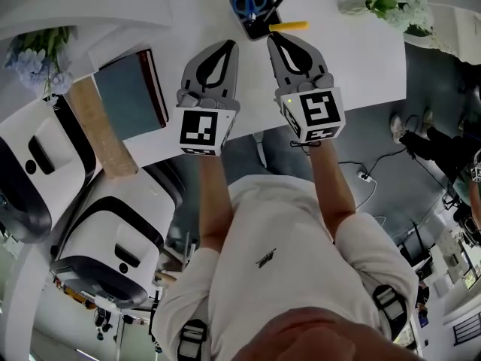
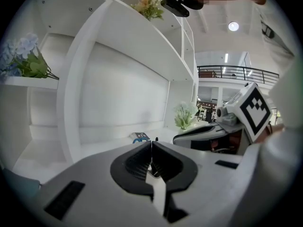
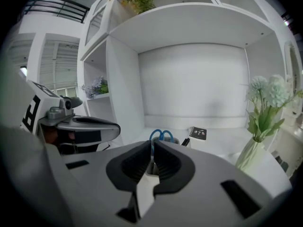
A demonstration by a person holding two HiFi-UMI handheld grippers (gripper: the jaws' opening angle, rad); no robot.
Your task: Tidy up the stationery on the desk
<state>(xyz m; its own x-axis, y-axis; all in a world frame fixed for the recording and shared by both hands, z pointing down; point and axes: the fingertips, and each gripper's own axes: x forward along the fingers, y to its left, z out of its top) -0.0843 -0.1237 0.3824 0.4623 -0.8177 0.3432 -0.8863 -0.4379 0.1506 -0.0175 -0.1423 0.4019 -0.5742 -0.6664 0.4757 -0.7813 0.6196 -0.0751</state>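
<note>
Looking down on the white table (image 1: 361, 59) now. Right claw (image 1: 273, 39) pinched together, empty, tip just short of the yellow pen (image 1: 289, 26) lying flat at the far side, just right of the cup (image 1: 257, 28). Left claw (image 1: 230, 46) likewise pressed together with nothing in it, parked alongside on the left. Blue scissors (image 1: 250, 3) and a black pen (image 1: 272, 7) already standing in that cup. Most likely going for the yellow pen next.

Spread the right claw wide first, roll to straddle the barrel across its middle, sink until both pads flank it, then squeeze. Lift clear, tip upright, and lower into the gap right of the scissors without nudging the cup. Keep the left claw handy to steady the cup's near side. Further left, a dark book (image 1: 131, 92), well apart, for later.
</note>
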